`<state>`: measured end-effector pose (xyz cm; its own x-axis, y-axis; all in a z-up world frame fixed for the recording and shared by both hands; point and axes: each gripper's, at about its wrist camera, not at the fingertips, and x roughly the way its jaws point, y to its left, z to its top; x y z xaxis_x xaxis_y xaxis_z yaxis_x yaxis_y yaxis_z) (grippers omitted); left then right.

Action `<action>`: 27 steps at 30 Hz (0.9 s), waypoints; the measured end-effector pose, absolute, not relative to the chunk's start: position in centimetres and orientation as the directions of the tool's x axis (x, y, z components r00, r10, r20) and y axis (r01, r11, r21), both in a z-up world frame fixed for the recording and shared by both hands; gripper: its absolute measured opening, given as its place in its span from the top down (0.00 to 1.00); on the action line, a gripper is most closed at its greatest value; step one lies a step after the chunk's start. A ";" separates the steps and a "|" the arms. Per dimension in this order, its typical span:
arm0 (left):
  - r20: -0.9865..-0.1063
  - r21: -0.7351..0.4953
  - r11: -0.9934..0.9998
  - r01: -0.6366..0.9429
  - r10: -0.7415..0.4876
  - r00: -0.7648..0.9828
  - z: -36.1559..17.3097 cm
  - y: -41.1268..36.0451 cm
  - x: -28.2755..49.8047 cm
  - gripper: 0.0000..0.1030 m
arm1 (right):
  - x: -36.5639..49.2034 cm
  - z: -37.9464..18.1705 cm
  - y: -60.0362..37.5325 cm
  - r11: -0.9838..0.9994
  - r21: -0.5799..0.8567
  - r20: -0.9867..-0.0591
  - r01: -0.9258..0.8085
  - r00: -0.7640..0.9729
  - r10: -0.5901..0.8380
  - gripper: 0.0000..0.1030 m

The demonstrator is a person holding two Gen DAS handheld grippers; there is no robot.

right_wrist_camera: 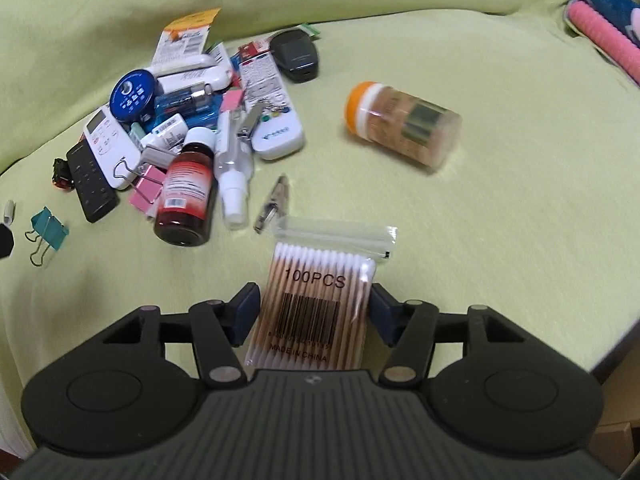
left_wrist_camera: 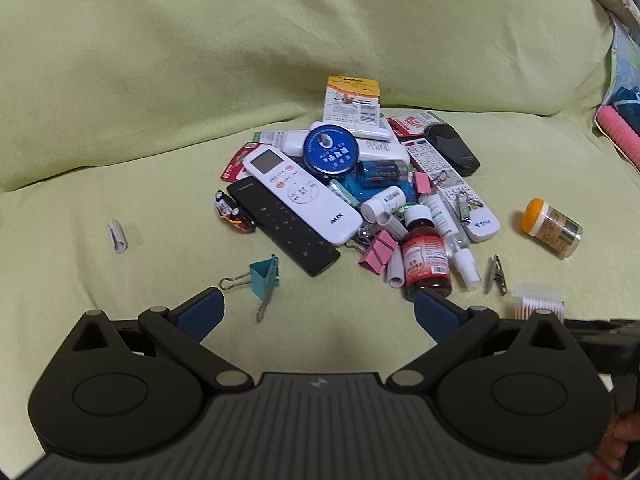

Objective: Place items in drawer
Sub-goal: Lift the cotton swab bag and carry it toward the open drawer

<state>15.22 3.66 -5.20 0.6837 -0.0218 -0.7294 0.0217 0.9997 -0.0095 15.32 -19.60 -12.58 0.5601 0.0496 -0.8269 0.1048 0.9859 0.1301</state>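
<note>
On the far left of the green-covered couch [left_wrist_camera: 120, 80], a small grey plastic clip [left_wrist_camera: 117, 236] lies alone, and a teal metal binder clip [left_wrist_camera: 264, 274] sits just ahead of the left claw [left_wrist_camera: 318, 312], whose blue-padded jaws stand spread wide with nothing between them. Further right is the main heap: a slim black remote control [left_wrist_camera: 282, 226] beside a white air-conditioner remote with a small screen [left_wrist_camera: 300, 196], a round blue tin [left_wrist_camera: 331, 151] on top, pink binder clips [left_wrist_camera: 376, 250], a brown glass medicine bottle with a white cap and red label [left_wrist_camera: 426, 254], and a clear spray bottle [left_wrist_camera: 460, 248]. Right again, well apart from the pile, a clear plastic jar with an orange lid [right_wrist_camera: 400, 124] lies on its side.

The right claw [right_wrist_camera: 314, 314] is clenched on a clear bag of wooden cotton swabs printed "100PCS" [right_wrist_camera: 316, 304], its 2 pads pressing the bag's sides low over the couch.

I'd judge the step in hand is picking up the swabs. No drawer shows in either view, so the next move calls for lifting the bag clear and carrying it to wherever the drawer is, keeping the slippery plastic from sliding out.
</note>
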 end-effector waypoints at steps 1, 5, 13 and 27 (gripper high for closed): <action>-0.729 -0.010 1.000 0.026 -0.025 0.684 -5.1 3.4 15.2 0.01 | 15.1 -12.7 -19.5 0.988 0.118 -0.826 0.100 0.562 0.042 0.43; -0.723 -0.009 0.999 0.045 -0.038 0.690 -4.6 2.8 14.5 0.01 | 14.9 -13.0 -18.3 0.995 0.051 -0.819 0.087 0.573 -0.008 0.42; -0.714 -0.005 0.997 0.077 -0.058 0.698 -3.5 1.7 12.9 0.01 | 12.8 -12.2 -18.6 0.981 0.164 -0.781 0.107 0.622 0.062 0.61; -0.686 -0.009 0.977 0.214 -0.162 0.709 -1.2 -2.7 9.6 0.01 | 4.8 -5.8 -22.2 0.933 0.293 -0.643 0.208 0.765 0.031 0.67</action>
